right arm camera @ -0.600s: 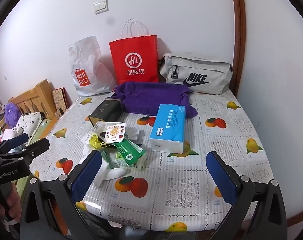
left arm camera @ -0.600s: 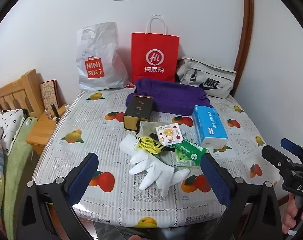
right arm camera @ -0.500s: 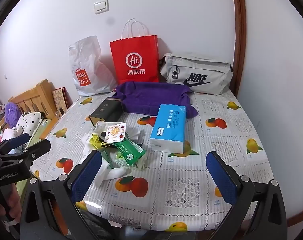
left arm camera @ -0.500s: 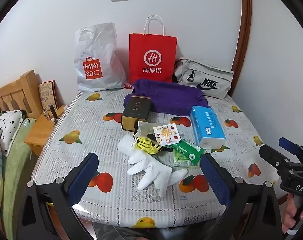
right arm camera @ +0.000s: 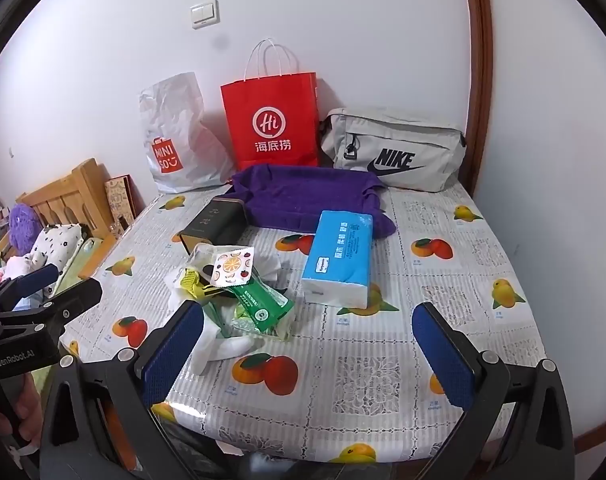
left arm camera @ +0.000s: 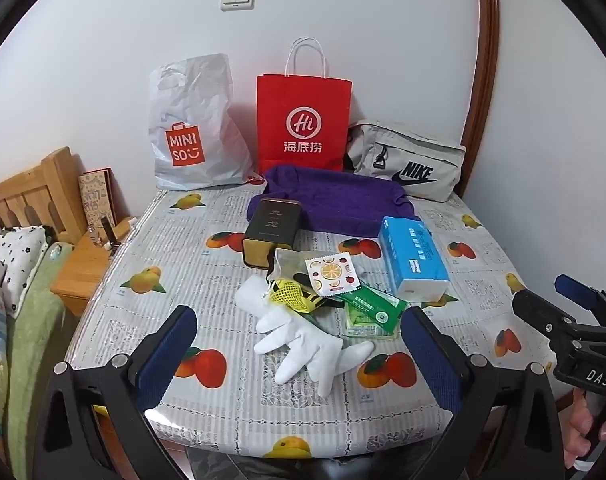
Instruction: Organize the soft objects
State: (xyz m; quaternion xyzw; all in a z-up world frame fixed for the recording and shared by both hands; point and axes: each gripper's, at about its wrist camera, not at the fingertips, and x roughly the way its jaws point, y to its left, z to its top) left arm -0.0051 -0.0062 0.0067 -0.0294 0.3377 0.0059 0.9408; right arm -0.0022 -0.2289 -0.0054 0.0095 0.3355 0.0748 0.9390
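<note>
Here, nearest of all, the left tool (left arm camera: 299, 344) hangs over the front edge of the bench (left arm camera: 207, 280) with its blue pads spread wide and nothing between them. The right tool (right arm camera: 309, 344) stands the same way beside it, wide apart and empty. A hand (left arm camera: 583, 436) shows at the lower right of the left view, around the right tool's handle.

Just past the left tool lie white gloves (left arm camera: 311, 344), flat on the fruit-print cloth. Touching them further in is a small heap: a yellow mesh pouch (left arm camera: 289, 294), a green packet (left arm camera: 373, 306) and a square sachet with fruit pictures (left arm camera: 331, 274) on top. To the right of the heap, just beside it, sits a blue tissue pack (left arm camera: 415, 256). Behind the heap a dark tin (left arm camera: 273, 226) lies on its side.

Further back a purple towel (left arm camera: 339, 200) is spread out, with the tin's far end against it. Along the wall stand a white plastic bag (left arm camera: 195, 132), a red paper bag (left arm camera: 303, 120) and a grey pouch bag (left arm camera: 407, 160).
</note>
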